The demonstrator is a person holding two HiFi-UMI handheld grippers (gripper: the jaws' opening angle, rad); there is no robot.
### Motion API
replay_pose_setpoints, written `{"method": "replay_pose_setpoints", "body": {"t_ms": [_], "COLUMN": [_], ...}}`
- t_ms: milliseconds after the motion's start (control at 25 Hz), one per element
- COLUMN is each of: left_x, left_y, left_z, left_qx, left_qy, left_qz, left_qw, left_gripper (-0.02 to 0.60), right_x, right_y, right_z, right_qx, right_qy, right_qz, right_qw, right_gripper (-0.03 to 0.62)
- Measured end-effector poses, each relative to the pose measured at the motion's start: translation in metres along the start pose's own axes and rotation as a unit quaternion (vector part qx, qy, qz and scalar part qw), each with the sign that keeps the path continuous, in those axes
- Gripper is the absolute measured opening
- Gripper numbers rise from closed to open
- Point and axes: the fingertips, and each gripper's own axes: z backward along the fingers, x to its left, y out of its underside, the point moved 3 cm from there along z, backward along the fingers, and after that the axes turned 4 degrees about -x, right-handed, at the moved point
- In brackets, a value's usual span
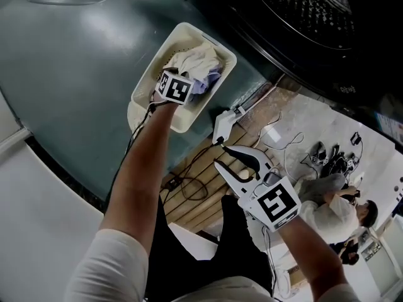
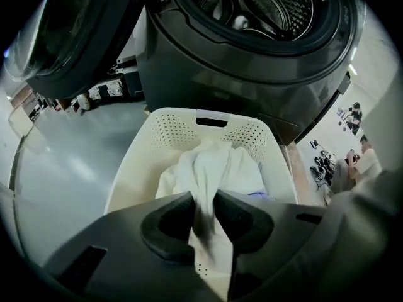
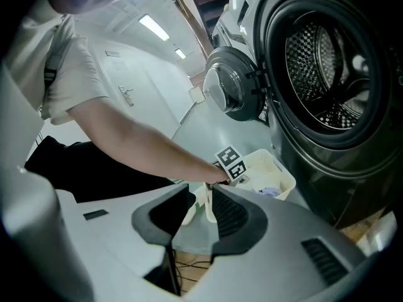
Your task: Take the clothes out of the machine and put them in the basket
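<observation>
1. Clothes (image 1: 195, 61) lie heaped in one basket (image 1: 141, 102). It stands on the floor (image 1: 69, 74), just in front of the one machine (image 2: 252, 74).
2. In the heap I count one white cloth (image 2: 208, 162) on top and one lilac piece (image 1: 211, 79) beside it. Whether more pieces lie under them I cannot tell.
3. There are two tools, one in each hand.
4. The left tool (image 2: 204, 199) points steeply down into the basket. Its jaws stand a narrow gap apart. The white cloth fills this gap and touches both pads, so the tool has hold of one fold. The rest of the cloth lies on the heap.
5. The right tool (image 3: 201, 192) hangs well apart from the basket, above wooden boards (image 1: 195, 168) and some cables (image 1: 189, 187). Its jaws are a little apart and nothing is between them. Only the ground farther off shows through the gap.
6. The machine has one round door (image 3: 230, 93), swung fully open to the side, so the one drum (image 2: 252, 5) is open to view.
7. One small pale thing (image 2: 239, 21) shows inside the drum. It is too small to say whether it is clothing.
8. Two other persons (image 2: 364, 159) show small at the right edge of the left tool view, far from the basket.
</observation>
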Motion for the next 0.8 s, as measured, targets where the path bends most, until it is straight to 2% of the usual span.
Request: {"method": "replay_pose_setpoints", "body": {"t_ms": [400,800], "left_x": [0.011,0.008], "left_y": [0.003,0.002], "left_z": [0.004,0.039], "left_qx": [0.003,-0.028], "left_qy": [0.005,-0.004], "left_qz": [0.016,0.022], "left_qw": [0.9998,0.9994], "left_gripper": [0.218,0.218], "right_x": [-0.004,0.004], "right_y": [-0.008,-0.004], "right_z": [-0.011,0.0], "right_qx": [0.0,-0.01], "right_qy": [-0.008,-0.012], "right_qz": [0.002,0.013], "right_qw": [1.0,1.0], "right_gripper": [0.12,0.12]}}
